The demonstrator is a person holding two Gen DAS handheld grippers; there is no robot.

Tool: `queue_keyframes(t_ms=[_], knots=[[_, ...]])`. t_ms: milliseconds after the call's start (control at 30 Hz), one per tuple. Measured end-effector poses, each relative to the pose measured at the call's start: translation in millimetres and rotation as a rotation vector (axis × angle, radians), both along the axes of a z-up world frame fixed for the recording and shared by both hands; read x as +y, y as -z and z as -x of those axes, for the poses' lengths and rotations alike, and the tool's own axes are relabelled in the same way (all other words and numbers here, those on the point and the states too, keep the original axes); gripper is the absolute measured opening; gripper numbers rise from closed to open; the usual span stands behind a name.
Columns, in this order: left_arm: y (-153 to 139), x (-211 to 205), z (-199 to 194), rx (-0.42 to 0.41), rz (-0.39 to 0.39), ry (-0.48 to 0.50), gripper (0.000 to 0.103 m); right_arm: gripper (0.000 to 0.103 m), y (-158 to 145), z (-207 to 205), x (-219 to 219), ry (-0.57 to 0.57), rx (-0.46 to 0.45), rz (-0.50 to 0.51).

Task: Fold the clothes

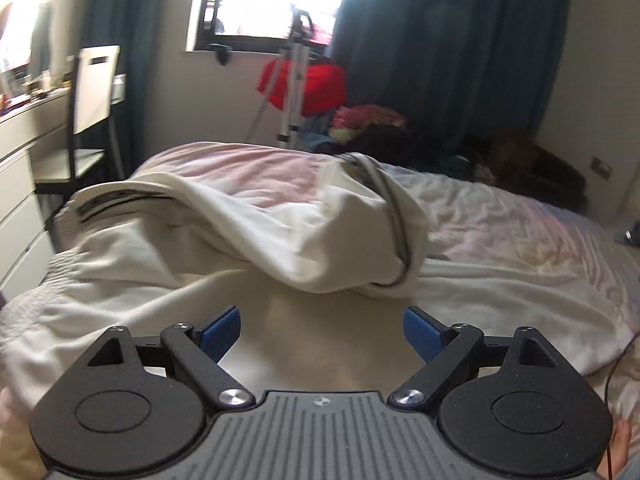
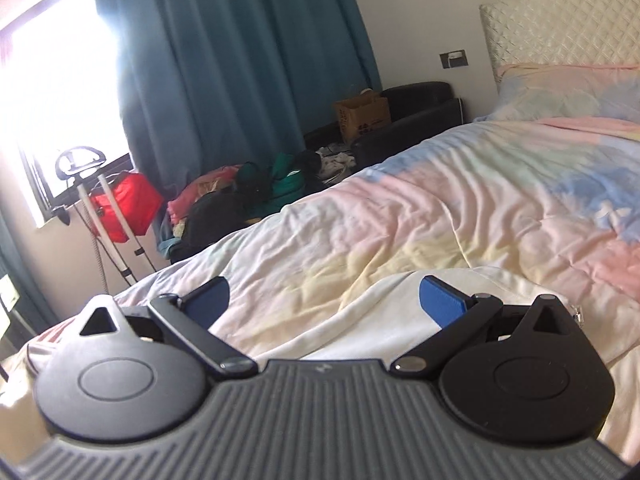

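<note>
A white garment [image 1: 224,240] with dark trim lies crumpled on the pastel bedspread [image 1: 520,248], its upper layer bunched into a hump. My left gripper [image 1: 322,334] is open and empty, its blue pads [image 1: 222,330] just above the garment's near flat part. My right gripper [image 2: 324,300] is open and empty over the bed, with a corner of the white garment [image 2: 360,320] under its right pad [image 2: 442,300]. The bedspread [image 2: 440,208] stretches ahead to the pillow.
A white chair [image 1: 94,92] and a dresser [image 1: 20,168] stand left of the bed. A tripod [image 1: 294,80], a red bag [image 1: 316,80] and piled clothes [image 1: 368,124] sit by the window. A headboard [image 2: 560,28] and a dark armchair [image 2: 420,116] with a cardboard box [image 2: 362,116] stand at the far end.
</note>
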State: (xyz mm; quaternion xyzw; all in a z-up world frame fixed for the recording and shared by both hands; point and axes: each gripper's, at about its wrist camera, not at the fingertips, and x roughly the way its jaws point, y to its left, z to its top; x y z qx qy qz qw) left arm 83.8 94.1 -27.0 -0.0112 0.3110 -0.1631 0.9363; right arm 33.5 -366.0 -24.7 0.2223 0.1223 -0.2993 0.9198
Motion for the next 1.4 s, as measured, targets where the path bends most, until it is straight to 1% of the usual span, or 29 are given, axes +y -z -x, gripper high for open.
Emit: queue_keyframes(t_ms=[33, 167, 200, 267, 300, 400, 467, 500, 567, 600, 667, 700, 767, 800, 833, 900, 933, 1033, 1200, 1333, 1400], knots=[[6.1, -23.1, -7.3, -0.003, -0.020, 0.048, 0.089, 0.103, 0.4, 0.1, 0.7, 0.008, -0.005, 0.002], [22.1, -118.8, -32.6, -0.072, -0.106, 0.218, 0.088, 0.103, 1.8, 0.3, 3.7, 0.039, -0.023, 0.008], [24.2, -139.4, -40.6, -0.099, -0.117, 0.239, 0.088, 0.103, 2.1, 0.4, 4.5, 0.047, -0.027, 0.010], [30.4, -176.7, -63.8, -0.129, -0.149, 0.248, 0.088, 0.103, 2.8, 0.5, 5.9, 0.062, -0.037, 0.014], [34.0, -191.9, -75.7, -0.138, -0.170, 0.236, 0.088, 0.103, 3.9, 0.3, 5.5, 0.074, -0.042, 0.012], [54.0, -241.8, -118.1, -0.153, -0.268, 0.213, 0.088, 0.103, 13.8, -4.3, -1.7, 0.121, -0.054, -0.017], [68.8, -263.7, -147.8, -0.133, -0.302, 0.211, 0.082, 0.103, 24.7, -13.2, -4.9, 0.123, -0.041, -0.052], [76.1, -273.5, -162.4, -0.119, -0.314, 0.211, 0.076, 0.103, 30.0, -19.5, -5.1, 0.112, -0.026, -0.060], [96.1, -283.4, -191.9, -0.081, -0.361, 0.167, 0.073, 0.103, 40.7, -32.2, -5.5, 0.089, 0.004, -0.076], [105.7, -290.6, -203.6, -0.083, -0.406, 0.127, 0.073, 0.103, 45.5, -38.2, -5.8, 0.081, 0.018, -0.081], [117.9, -290.8, -222.1, -0.068, -0.436, 0.095, 0.074, 0.103, 52.5, -47.4, -8.4, 0.087, 0.029, -0.089], [124.0, -290.9, -231.3, -0.061, -0.450, 0.078, 0.072, 0.103, 55.8, -51.6, -10.1, 0.091, 0.033, -0.097], [124.7, -285.0, -235.5, -0.067, -0.428, 0.062, 0.060, 0.103, 62.4, -58.3, -15.0, 0.098, 0.036, -0.122], [123.3, -285.2, -236.4, -0.085, -0.430, 0.056, 0.038, 0.103, 65.5, -60.8, -17.3, 0.101, 0.039, -0.138], [120.9, -285.3, -237.5, -0.097, -0.435, 0.050, 0.019, 0.103, 68.2, -62.3, -19.0, 0.103, 0.044, -0.157], [110.1, -283.5, -243.3, -0.118, -0.414, 0.044, 0.014, 0.103, 72.9, -64.9, -22.0, 0.106, 0.053, -0.194], [100.1, -291.7, -244.0, -0.130, -0.389, 0.054, 0.011, 0.103, 73.1, -63.9, -22.6, 0.109, 0.049, -0.206], [69.9, -316.5, -245.9, -0.166, -0.312, 0.082, 0.010, 0.103, 70.3, -57.7, -21.7, 0.124, 0.018, -0.222], [19.5, -357.7, -249.3, -0.226, -0.184, 0.130, 0.010, 0.103, 66.5, -50.8, -19.8, 0.133, -0.007, -0.205], [-20.8, -390.7, -251.9, -0.273, -0.080, 0.168, 0.010, 0.103, 72.2, -49.9, -29.3, 0.158, 0.002, -0.260], [-36.2, -421.6, -236.4, -0.332, -0.036, 0.276, 0.010, 0.103, 71.2, -47.5, -31.1, 0.178, -0.011, -0.250]])
